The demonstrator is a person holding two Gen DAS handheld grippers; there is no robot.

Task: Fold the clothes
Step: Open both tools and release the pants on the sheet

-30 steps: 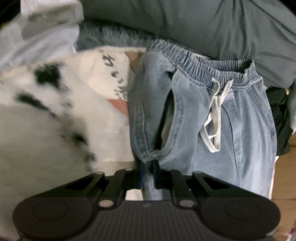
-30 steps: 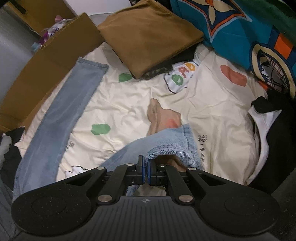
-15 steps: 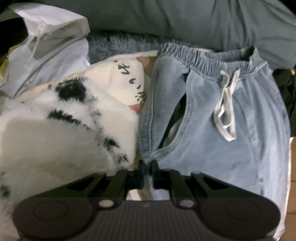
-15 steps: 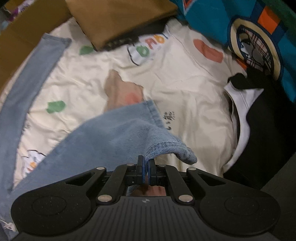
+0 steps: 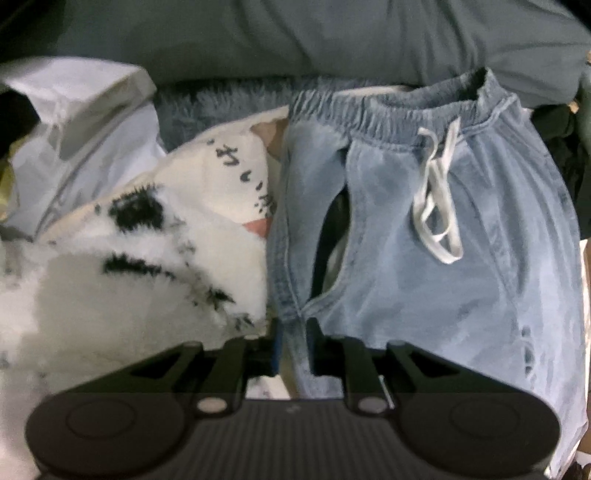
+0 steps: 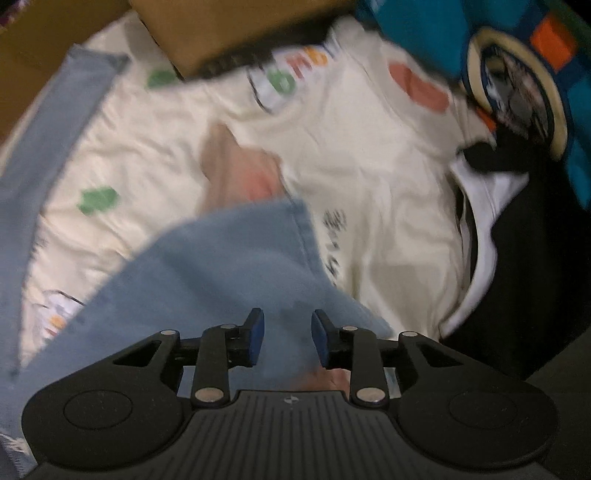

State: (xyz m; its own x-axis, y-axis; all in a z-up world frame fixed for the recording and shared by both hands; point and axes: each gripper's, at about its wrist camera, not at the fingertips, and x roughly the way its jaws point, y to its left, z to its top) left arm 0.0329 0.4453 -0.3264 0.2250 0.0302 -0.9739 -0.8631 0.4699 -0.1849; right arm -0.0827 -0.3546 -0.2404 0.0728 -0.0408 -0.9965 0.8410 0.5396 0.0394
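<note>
Light blue jeans (image 5: 461,236) with an elastic waistband and a white drawstring (image 5: 436,206) lie on a cream printed bedsheet (image 6: 369,177). My left gripper (image 5: 293,343) is shut on the jeans' side seam just below the pocket opening. In the right wrist view one jeans leg (image 6: 207,273) lies folded over under my right gripper (image 6: 287,339), whose jaws stand apart with the denim beneath them. The other leg (image 6: 40,184) stretches along the left side.
A fluffy white and black plush (image 5: 122,266) presses against the jeans on the left. A grey pillow (image 5: 332,33) and a white bag (image 5: 74,122) lie behind. A folded brown garment (image 6: 229,33), a teal printed cloth (image 6: 498,48) and a black-and-white garment (image 6: 517,251) border the sheet.
My right gripper has opened and let go of the jeans leg hem, which now lies flat. My left gripper has kept its hold while the waistband shifted slightly right.
</note>
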